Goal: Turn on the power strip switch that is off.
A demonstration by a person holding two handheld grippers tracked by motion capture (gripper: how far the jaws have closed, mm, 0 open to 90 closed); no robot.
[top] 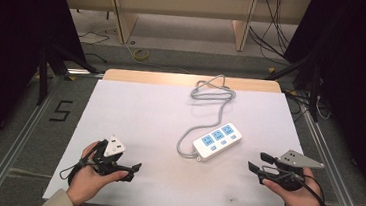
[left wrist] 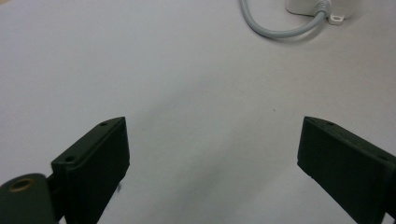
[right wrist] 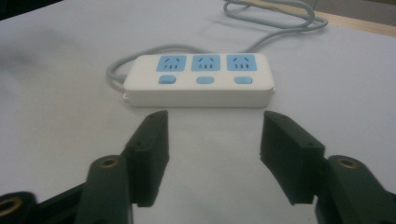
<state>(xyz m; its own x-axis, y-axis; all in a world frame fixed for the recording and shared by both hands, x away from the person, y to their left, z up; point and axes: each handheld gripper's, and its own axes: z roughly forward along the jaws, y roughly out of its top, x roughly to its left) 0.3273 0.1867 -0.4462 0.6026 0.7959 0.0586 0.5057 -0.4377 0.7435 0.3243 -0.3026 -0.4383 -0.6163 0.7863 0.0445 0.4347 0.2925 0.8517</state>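
Note:
A white power strip (top: pixel 217 141) with three blue sockets and three blue switches lies right of the table's middle on the white sheet (top: pixel 135 114). Its grey cable (top: pixel 206 97) runs off its near-left end, curves back and coils at the far edge. In the right gripper view the power strip (right wrist: pixel 201 79) lies just ahead of my right gripper (right wrist: pixel 214 140), whose jaws stand open with nothing between them. My right gripper (top: pixel 260 162) sits to the strip's right. My left gripper (top: pixel 127 171) rests at the front left, open and empty; the left gripper view shows my left gripper (left wrist: pixel 212 154) above bare sheet, with the cable (left wrist: pixel 275 28) at top.
The sheet covers a wooden tabletop (top: pixel 173 78) whose far edge shows. Aluminium frame rails (top: pixel 23 129) run along both sides. Beyond the table are wooden furniture legs (top: pixel 123 17) and loose cables on the floor (top: pixel 140 54).

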